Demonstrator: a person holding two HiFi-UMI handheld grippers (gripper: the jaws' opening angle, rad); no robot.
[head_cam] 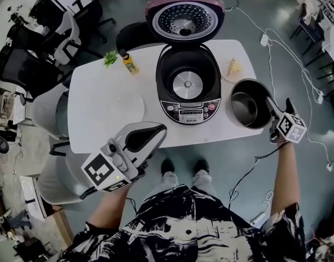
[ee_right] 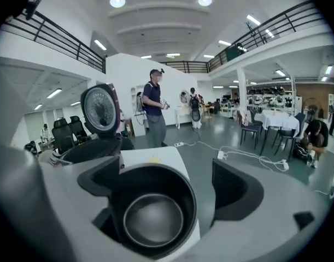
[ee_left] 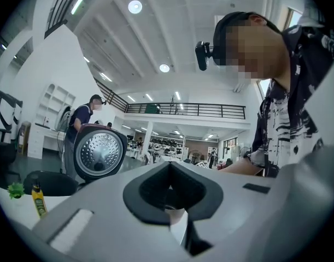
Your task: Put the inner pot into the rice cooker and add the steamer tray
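The rice cooker (head_cam: 188, 86) stands open on the white table (head_cam: 95, 86), its lid (head_cam: 186, 18) raised and its cavity empty. The dark inner pot (head_cam: 248, 107) sits at the table's right edge, empty. My right gripper (head_cam: 271, 111) is at the pot's right rim, jaws open. In the right gripper view the inner pot (ee_right: 153, 214) lies between and just below the spread jaws, close to the left one. My left gripper (head_cam: 156, 131) hovers by the front edge, shut and empty. A pale round steamer tray (head_cam: 124, 107) lies faintly visible left of the cooker.
A yellow bottle (head_cam: 129, 63) and a green sprig (head_cam: 110, 58) stand at the back left. A small plate (head_cam: 232, 69) with yellow food is behind the pot. Office chairs (head_cam: 63, 37) stand to the left and cables (head_cam: 298, 59) lie on the floor to the right. People stand beyond the table (ee_right: 154, 113).
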